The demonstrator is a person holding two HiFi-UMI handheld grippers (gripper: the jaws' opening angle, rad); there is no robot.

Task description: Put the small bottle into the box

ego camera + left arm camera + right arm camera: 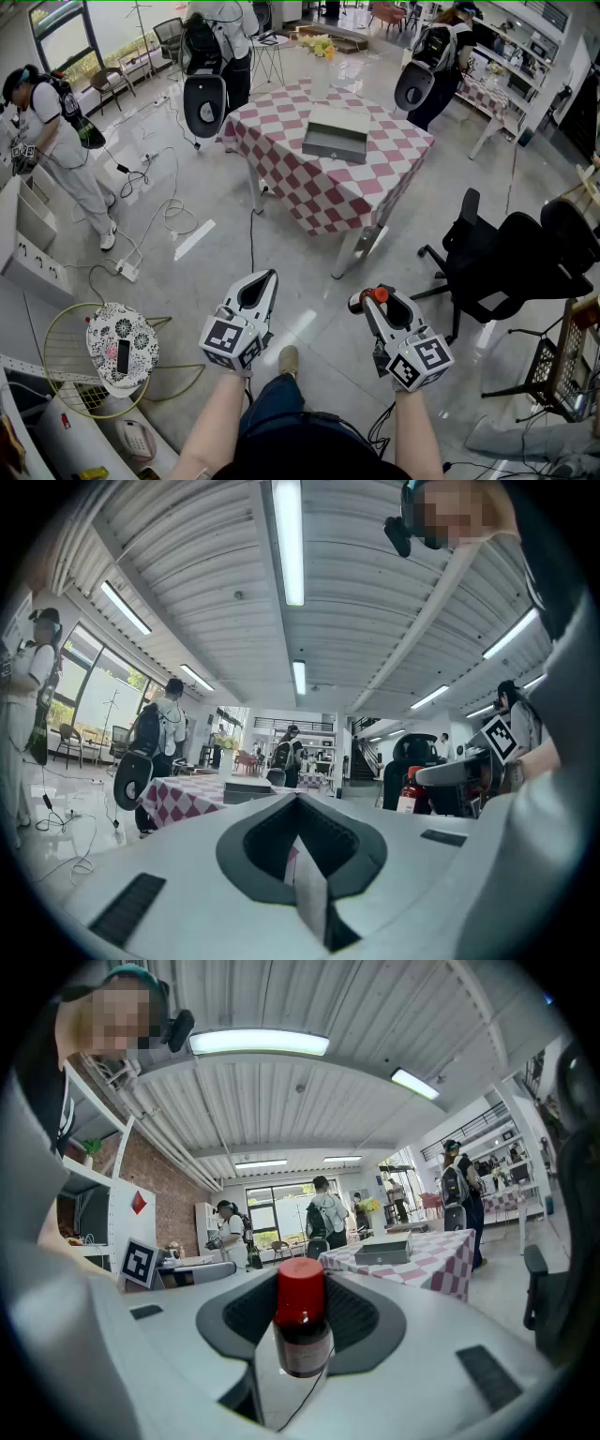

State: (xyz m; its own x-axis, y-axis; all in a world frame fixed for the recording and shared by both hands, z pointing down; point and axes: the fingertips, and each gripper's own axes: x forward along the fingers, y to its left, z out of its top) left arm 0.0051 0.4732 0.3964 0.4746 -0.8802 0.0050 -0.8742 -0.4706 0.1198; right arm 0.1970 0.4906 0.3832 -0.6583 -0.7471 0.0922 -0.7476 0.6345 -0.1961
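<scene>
A small dark bottle (302, 1321) with a red cap stands upright between the jaws of my right gripper (302, 1358), which is shut on it. In the head view that bottle (368, 297) shows at the tip of the right gripper (373, 307), low over the floor. My left gripper (266, 279) hangs beside it, shut, with nothing in it (298, 855). The grey box (336, 133) lies on a table (309, 192) with a red-and-white chequered cloth, some way ahead of both grippers. The box (382, 1253) is also in the right gripper view, and the box (246, 789) appears in the left gripper view.
A black office chair (506, 262) stands to the right of the table. Cables and a power strip (127, 270) lie on the floor at left. A round wire stand (120, 349) is at lower left and a wire crate (561, 370) at right. People stand behind and left of the table.
</scene>
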